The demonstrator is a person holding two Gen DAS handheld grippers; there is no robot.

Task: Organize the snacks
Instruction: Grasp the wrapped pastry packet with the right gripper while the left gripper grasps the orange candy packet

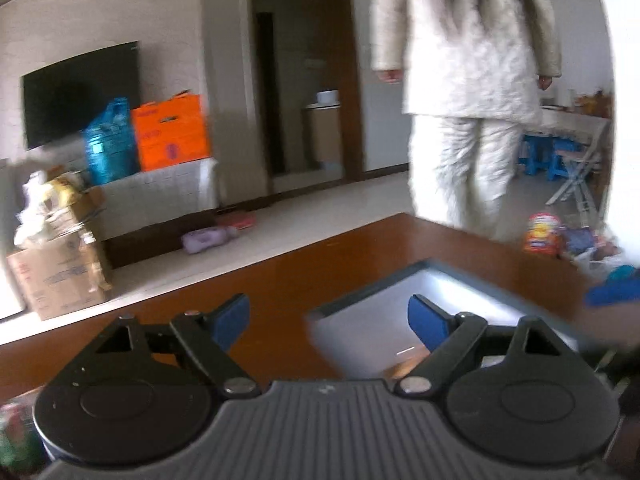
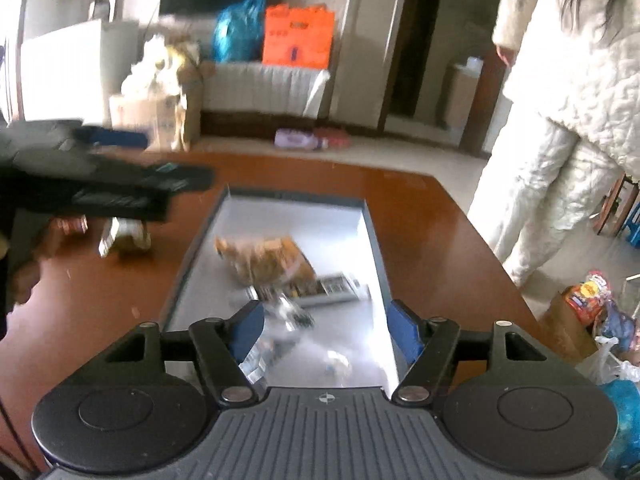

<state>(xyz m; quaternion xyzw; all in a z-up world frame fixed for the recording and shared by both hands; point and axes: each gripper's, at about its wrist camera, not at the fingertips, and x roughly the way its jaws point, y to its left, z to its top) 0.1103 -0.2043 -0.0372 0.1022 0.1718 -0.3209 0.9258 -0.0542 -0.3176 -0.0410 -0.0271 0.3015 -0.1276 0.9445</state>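
A grey tray (image 2: 372, 236) lies on the brown table (image 2: 424, 216). In it lie a brown snack bag (image 2: 268, 260), a flat silver and black packet (image 2: 328, 292) and clear wrappers (image 2: 288, 316). My right gripper (image 2: 326, 330) is open and empty above the tray's near end. My left gripper (image 1: 328, 320) is open and empty over the table at the tray's (image 1: 372, 312) left edge. It also shows in the right wrist view (image 2: 112, 184), blurred, above small snack items (image 2: 124, 236) on the table.
A person in white quilted clothes (image 2: 560, 120) stands beyond the table's right side. Snack bags (image 2: 592, 296) sit in a box and bags to the right of the table. Cardboard boxes (image 2: 160, 112), an orange box (image 2: 298, 36) and a blue bag (image 2: 236, 32) stand by the far wall.
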